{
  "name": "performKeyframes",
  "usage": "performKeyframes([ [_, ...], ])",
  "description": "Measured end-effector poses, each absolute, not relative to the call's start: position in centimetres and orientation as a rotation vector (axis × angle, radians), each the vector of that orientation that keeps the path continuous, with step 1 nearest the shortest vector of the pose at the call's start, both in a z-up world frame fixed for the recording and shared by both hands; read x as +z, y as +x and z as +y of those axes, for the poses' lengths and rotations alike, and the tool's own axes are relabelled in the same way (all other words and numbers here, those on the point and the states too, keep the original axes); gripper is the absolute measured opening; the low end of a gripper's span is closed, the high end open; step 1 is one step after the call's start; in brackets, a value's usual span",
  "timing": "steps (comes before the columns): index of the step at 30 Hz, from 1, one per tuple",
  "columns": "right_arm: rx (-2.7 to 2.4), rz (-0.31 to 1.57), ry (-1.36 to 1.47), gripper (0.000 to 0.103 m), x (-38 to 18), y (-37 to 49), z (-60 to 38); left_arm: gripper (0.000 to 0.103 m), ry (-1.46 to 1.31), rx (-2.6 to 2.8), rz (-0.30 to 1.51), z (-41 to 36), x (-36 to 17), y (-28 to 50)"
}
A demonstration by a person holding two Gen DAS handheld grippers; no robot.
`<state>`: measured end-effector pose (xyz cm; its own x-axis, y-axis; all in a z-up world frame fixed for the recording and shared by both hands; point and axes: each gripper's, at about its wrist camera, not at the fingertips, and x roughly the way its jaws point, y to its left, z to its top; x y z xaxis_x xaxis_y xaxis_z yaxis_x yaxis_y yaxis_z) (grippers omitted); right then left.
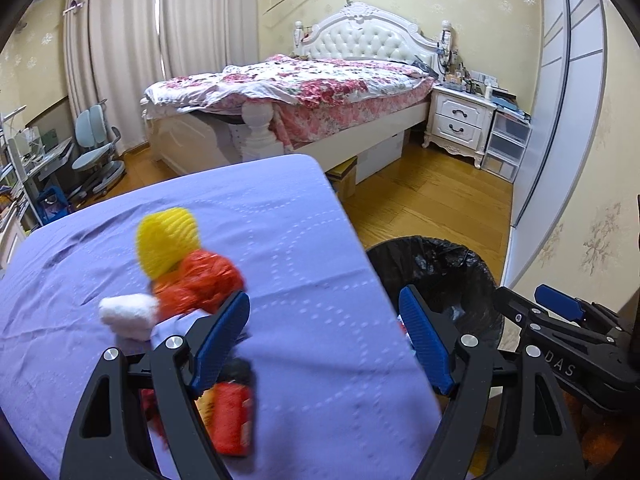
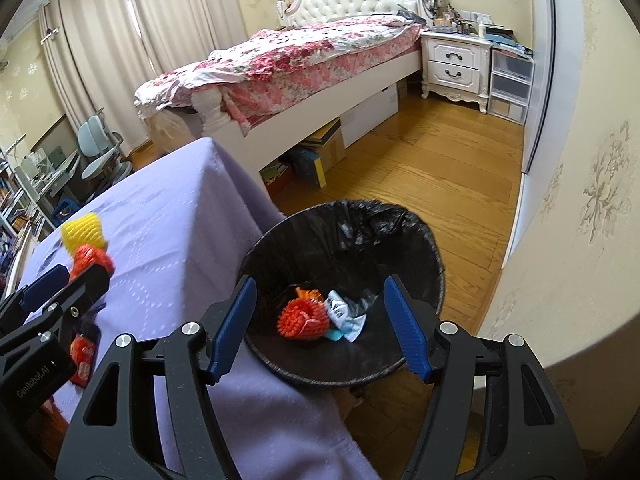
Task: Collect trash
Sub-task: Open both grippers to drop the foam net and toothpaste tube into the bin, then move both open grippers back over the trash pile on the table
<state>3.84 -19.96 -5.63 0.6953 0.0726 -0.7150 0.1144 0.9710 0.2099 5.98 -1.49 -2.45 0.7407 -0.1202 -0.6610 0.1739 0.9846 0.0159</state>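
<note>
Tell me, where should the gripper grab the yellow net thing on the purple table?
Probably across the yellow foam fruit net at its rounded far end, coming down from above. That end stands clear on the purple tablecloth, while the near end is tucked against the crumpled red wrapper.

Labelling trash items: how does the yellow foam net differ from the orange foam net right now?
The yellow foam net lies on the purple tablecloth; the orange foam net is already in the black-lined trash bin. Yellow touches a crumpled red wrapper; orange sits beside a white-and-blue wrapper. Both are ribbed foam fruit sleeves.
</note>
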Motion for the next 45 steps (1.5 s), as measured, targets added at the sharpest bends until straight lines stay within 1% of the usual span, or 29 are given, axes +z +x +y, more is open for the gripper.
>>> performKeyframes([
  [8,0.08,0.823,0.195,0.065,-5.4,2.5,-14.9,0.077,0.056,-0.069,0.707,4.1,-2.3,3.1],
  [22,0.238,0.85,0.055,0.065,-5.1,1.9,-5.5,0.077,-0.032,0.149,0.758,14.5,-4.8,0.5],
  [31,0.288,0.876,0.013,0.064,-5.4,2.6,-1.3,0.077,-0.07,0.201,0.772,18.3,-5.8,-0.2],
  [34,0.289,0.88,-0.011,0.058,-5.6,2.7,-0.3,0.077,-0.081,0.199,0.779,18.6,-6.1,-0.3],
  [35,0.293,0.886,-0.015,0.055,-5.7,2.7,0.0,0.077,-0.084,0.197,0.781,18.6,-6.2,-0.3],
  [38,0.294,0.895,-0.023,0.051,-6.0,2.5,0.2,0.077,-0.087,0.183,0.787,18.4,-6.4,-0.4],
  [41,0.294,0.904,-0.022,0.041,-6.3,2.6,0.1,0.077,-0.078,0.166,0.784,17.9,-6.3,-0.3],
  [45,0.294,0.904,-0.016,0.039,-6.4,2.8,-0.1,0.077,-0.066,0.135,0.777,17.0,-6.3,-0.1],
])
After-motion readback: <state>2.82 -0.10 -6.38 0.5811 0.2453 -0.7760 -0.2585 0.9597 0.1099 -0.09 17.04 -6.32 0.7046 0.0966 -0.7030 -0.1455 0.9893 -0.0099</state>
